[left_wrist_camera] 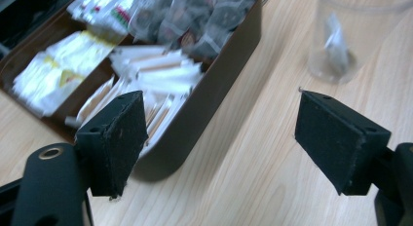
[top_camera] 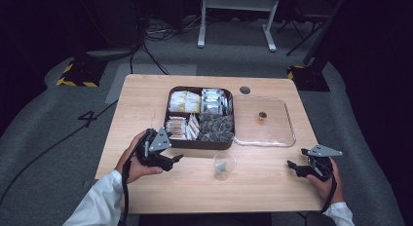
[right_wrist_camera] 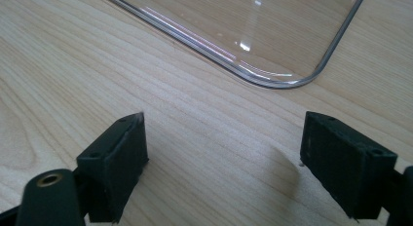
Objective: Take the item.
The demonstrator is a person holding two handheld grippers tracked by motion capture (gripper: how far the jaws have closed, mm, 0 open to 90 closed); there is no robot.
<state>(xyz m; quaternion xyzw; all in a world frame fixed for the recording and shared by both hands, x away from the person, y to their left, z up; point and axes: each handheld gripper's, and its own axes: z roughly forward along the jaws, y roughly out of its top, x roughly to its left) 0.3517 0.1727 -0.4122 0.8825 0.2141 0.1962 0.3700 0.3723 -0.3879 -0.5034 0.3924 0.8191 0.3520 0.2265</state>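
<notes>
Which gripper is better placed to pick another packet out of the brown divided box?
Left, probably. The left gripper sits open beside the brown divided box, whose white packets lie just past its jaws. The right gripper faces the clear plastic lid, farther off.

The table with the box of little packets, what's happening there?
A person holds a gripper in each hand over a wooden table. The left gripper is open beside the brown box of packets, near a clear cup. The right gripper is open too, close to the clear lid. Neither grips anything.

Left tool (top_camera: 176, 159) and right tool (top_camera: 291, 164), both jaws wide apart.
</notes>
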